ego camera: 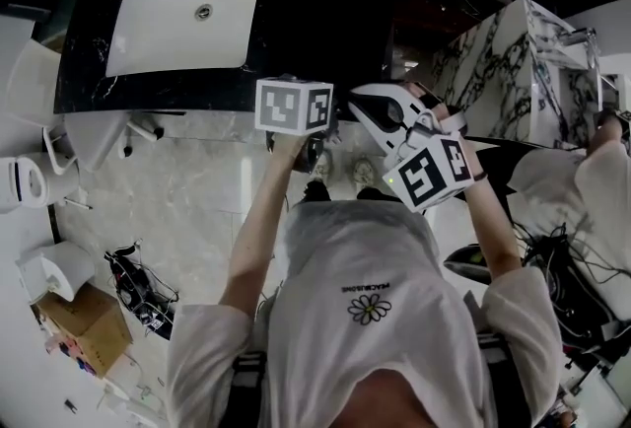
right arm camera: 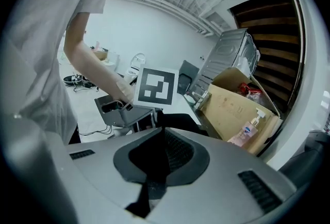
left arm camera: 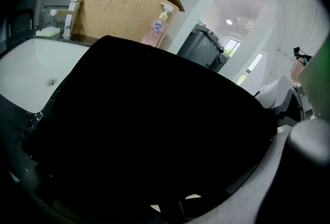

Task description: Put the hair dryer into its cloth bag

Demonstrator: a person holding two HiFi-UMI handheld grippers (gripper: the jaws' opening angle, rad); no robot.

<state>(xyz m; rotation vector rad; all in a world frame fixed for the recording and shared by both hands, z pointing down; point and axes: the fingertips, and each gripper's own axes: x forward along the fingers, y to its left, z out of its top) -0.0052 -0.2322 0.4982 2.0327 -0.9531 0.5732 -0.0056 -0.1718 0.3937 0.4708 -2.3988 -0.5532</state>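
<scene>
The hair dryer cannot be picked out with certainty in any view, so whether it lies inside the cloth, behind it or elsewhere on the worktop is unsettled. What does show is the soft black cloth bag [left arm camera: 154,130], held up in front of the person between the two tools, beside the white rectangular sink basin [ego camera: 177,12] set in the glossy black counter [ego camera: 296,41]. The right gripper [right arm camera: 150,189] has its grey jaws clenched together, with a narrow fold of black fabric pinched between them, most likely the bag's edge or drawstring. The left gripper [right arm camera: 149,118] meets the same dark cloth from the other side. Its own view is almost wholly filled by the bag, which spreads over the jaws in a broad dome, with an open brown cardboard box [left arm camera: 118,9] standing behind it. Because the cloth covers them, I cannot tell whether those jaws grasp the bag or stand free of it. Judging from this, the work is at the bag-handling stage, with the bag lifted and held on at least one side. The rounded bulk of the cloth might mean something is inside, but that is only a guess. What remains, as far as can be judged, is to confirm the dryer sits fully in the bag and to close its mouth.
</scene>
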